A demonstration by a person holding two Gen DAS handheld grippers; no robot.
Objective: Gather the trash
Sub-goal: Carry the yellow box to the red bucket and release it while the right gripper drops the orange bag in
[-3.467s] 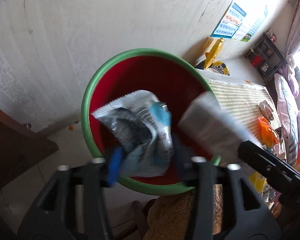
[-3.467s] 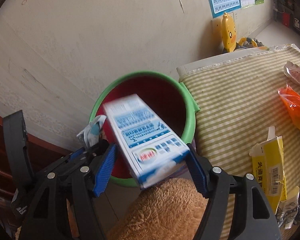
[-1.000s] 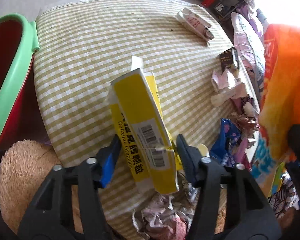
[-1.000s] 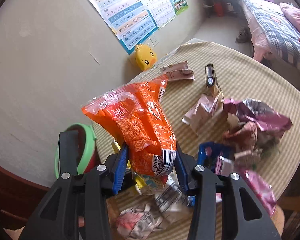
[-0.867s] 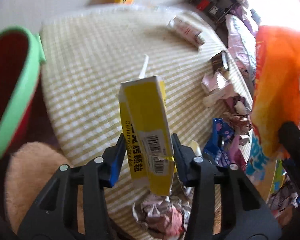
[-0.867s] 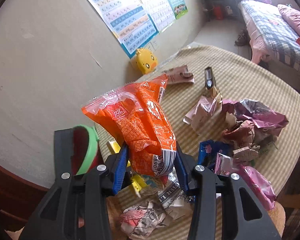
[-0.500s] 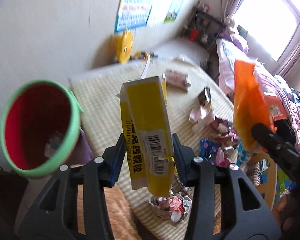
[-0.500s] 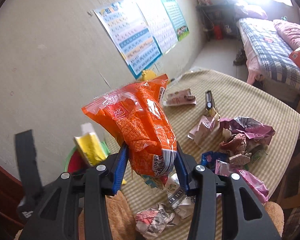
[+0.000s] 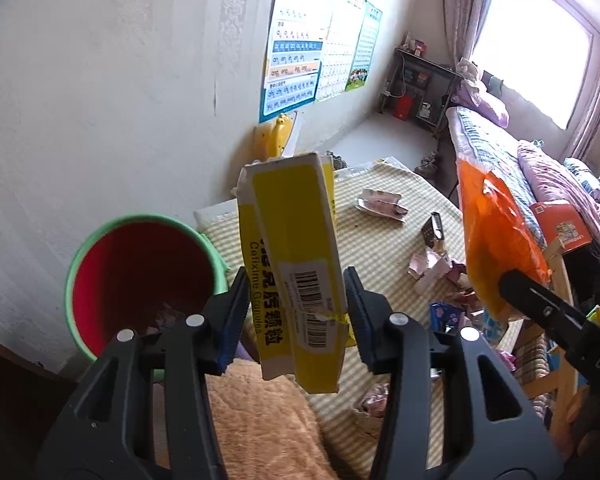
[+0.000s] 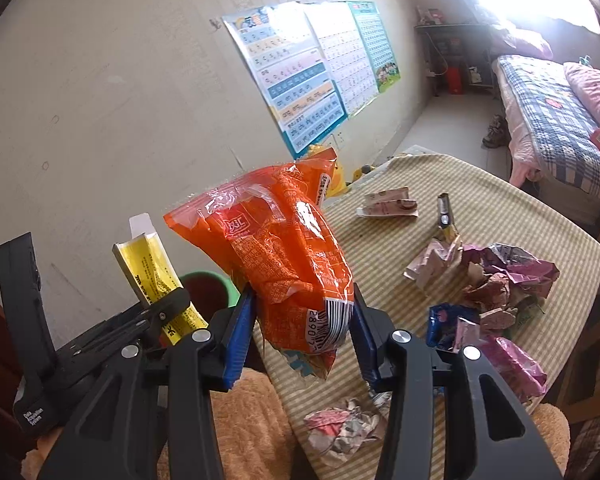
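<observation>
Both hands are up off the checked worktop (image 10: 500, 200) with clear air around them. The left gripper (image 9: 296, 312) has its fingers clamped on a yellow medicine box (image 9: 292, 264), standing nearly upright above the worktop's near-left corner. The right gripper (image 10: 302, 326) pinches an orange snack bag (image 10: 284, 256) by its lower end. The green bin (image 9: 140, 284) sits just off the worktop's left edge, red inside, a few scraps at the bottom. Crumpled wrappers (image 10: 496, 280) are piled along the right edge.

Yellow box (image 9: 292, 264), orange bag (image 10: 292, 264), red bin with green rim (image 9: 100, 236), striped tablecloth (image 10: 480, 208).
</observation>
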